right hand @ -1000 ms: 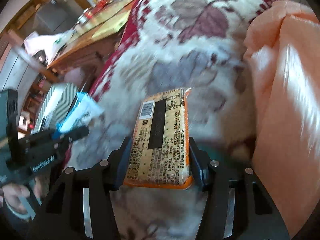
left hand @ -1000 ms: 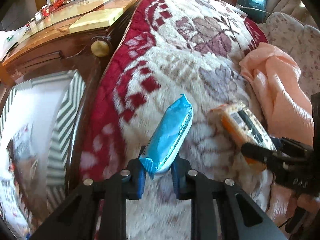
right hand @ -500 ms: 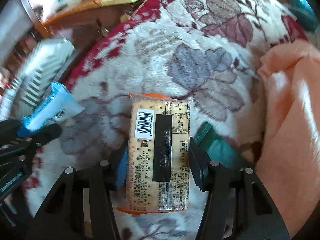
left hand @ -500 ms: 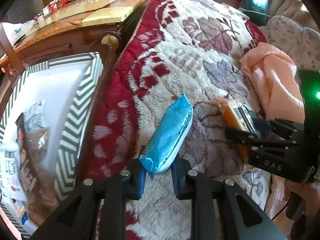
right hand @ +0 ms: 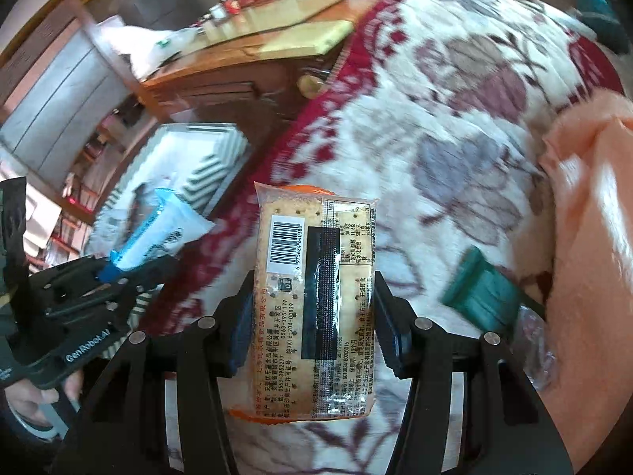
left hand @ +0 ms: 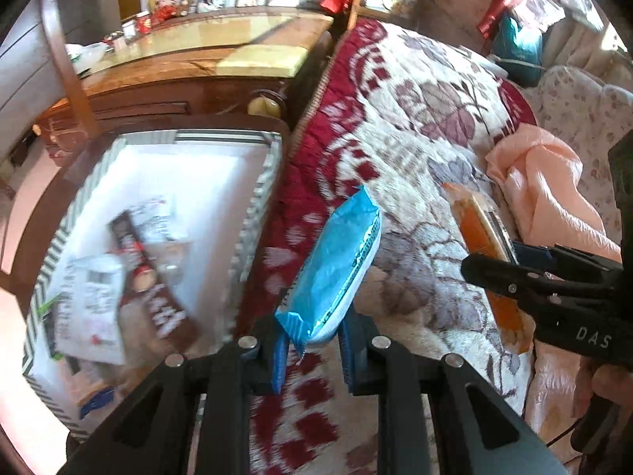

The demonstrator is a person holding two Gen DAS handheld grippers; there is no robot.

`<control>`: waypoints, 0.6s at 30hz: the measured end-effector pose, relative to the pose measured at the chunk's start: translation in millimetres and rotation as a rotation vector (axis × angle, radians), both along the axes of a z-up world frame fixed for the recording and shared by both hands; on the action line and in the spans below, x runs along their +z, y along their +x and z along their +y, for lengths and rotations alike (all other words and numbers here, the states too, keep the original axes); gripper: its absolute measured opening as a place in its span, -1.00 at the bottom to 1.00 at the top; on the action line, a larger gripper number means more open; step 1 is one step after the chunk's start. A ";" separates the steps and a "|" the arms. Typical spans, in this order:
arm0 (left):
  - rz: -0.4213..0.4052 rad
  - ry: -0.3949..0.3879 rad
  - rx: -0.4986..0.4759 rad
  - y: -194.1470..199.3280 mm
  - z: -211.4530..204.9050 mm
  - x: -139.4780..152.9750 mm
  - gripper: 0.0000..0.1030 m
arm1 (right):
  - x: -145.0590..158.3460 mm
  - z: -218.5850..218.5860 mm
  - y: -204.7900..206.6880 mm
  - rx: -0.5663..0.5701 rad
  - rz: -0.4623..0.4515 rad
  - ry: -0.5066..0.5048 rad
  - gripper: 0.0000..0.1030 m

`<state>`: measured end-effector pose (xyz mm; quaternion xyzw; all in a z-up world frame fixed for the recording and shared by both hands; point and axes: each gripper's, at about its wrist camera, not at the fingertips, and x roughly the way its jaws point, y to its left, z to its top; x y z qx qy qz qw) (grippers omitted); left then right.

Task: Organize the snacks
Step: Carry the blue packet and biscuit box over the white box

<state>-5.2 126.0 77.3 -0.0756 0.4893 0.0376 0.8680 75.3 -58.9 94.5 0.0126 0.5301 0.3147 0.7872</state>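
Observation:
My left gripper [left hand: 310, 350] is shut on the lower end of a blue snack packet [left hand: 340, 261], held up over the red edge of a floral blanket [left hand: 415, 130]. The same packet [right hand: 158, 237] and left gripper [right hand: 118, 277] show at the left of the right wrist view. My right gripper [right hand: 312, 324] is shut on an orange cracker pack [right hand: 316, 297], barcode side up. That pack [left hand: 482, 245] and the right gripper [left hand: 510, 273] appear at the right of the left wrist view. A striped-rim box [left hand: 253, 213] with several snack packs inside lies left of the blanket.
A wooden cabinet [left hand: 178, 83] with a glass top stands behind the box. A peach cloth [left hand: 554, 198] is bunched on the blanket at the right. A dark green packet [right hand: 478, 289] lies on the blanket near the peach cloth. A hand [right hand: 27, 396] holds the left gripper's handle.
Both grippers rose and moved left toward the striped box with their packs still held. The box now shows much more fully in the left wrist view.

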 end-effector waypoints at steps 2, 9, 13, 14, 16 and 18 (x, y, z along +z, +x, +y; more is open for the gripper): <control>-0.013 0.005 0.022 -6.8 10.7 5.1 -0.54 | 6.4 13.2 -4.8 0.026 -0.008 0.009 0.02; -0.041 0.024 0.096 -29.4 46.0 16.2 -0.54 | 17.7 66.3 -21.7 0.115 -0.024 0.018 0.02; -0.050 0.024 0.132 -39.9 60.6 17.8 -0.54 | 20.8 87.6 -30.7 0.161 -0.030 0.014 0.02; -0.052 0.022 0.139 -42.4 63.6 18.3 -0.54 | 21.3 91.2 -31.8 0.169 -0.032 0.014 0.02; -0.056 0.021 0.152 -46.4 68.5 19.1 -0.54 | 23.7 99.0 -35.5 0.185 -0.035 0.015 0.02; -0.058 0.019 0.166 -50.1 74.3 19.0 -0.54 | 25.2 105.0 -37.6 0.196 -0.035 0.017 0.02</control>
